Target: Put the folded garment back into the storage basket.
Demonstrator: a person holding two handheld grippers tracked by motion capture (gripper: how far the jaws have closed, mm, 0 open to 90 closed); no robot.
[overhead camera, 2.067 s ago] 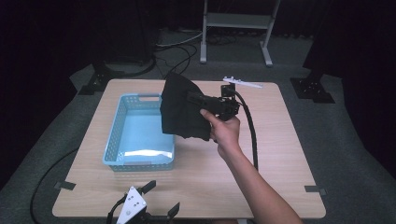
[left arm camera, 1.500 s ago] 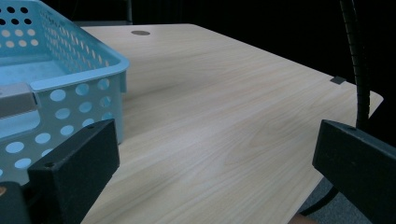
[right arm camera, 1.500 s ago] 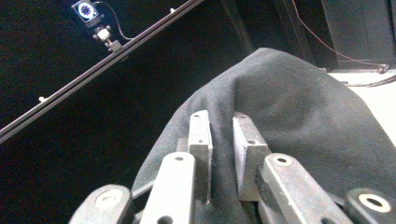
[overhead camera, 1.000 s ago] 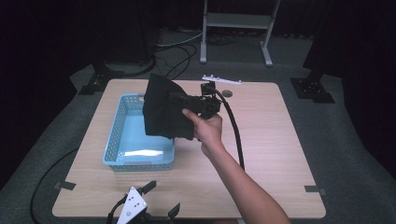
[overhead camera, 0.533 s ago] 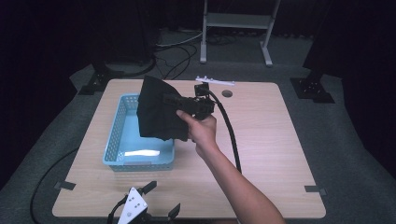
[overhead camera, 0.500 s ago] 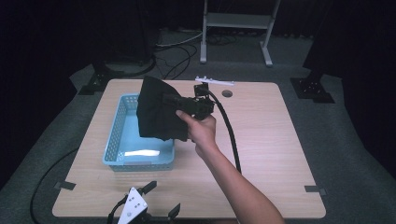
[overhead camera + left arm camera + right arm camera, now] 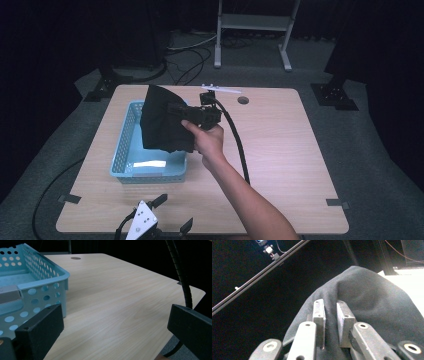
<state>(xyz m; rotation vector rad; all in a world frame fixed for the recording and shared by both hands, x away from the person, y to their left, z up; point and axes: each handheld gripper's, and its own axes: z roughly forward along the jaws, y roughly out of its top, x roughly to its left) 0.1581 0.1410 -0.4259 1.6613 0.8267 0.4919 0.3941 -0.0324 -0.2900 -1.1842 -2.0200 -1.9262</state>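
Black cloth (image 7: 162,122) carried leftward over basket (image 7: 121,150), hiding right hand-held gripper (image 7: 175,109) jaws

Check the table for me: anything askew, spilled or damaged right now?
Nothing stands out. The right gripper is shut on the black cloth, which hangs bunched over the blue basket. The basket sits square on the table. The left gripper is open at the near edge, holding nothing.

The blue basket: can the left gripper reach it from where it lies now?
Probably yes. The left gripper lies at the table's near edge with its jaws open, and the blue basket stands just ahead of it with bare table between. The black cloth in the right gripper hangs above the basket, not in the way.
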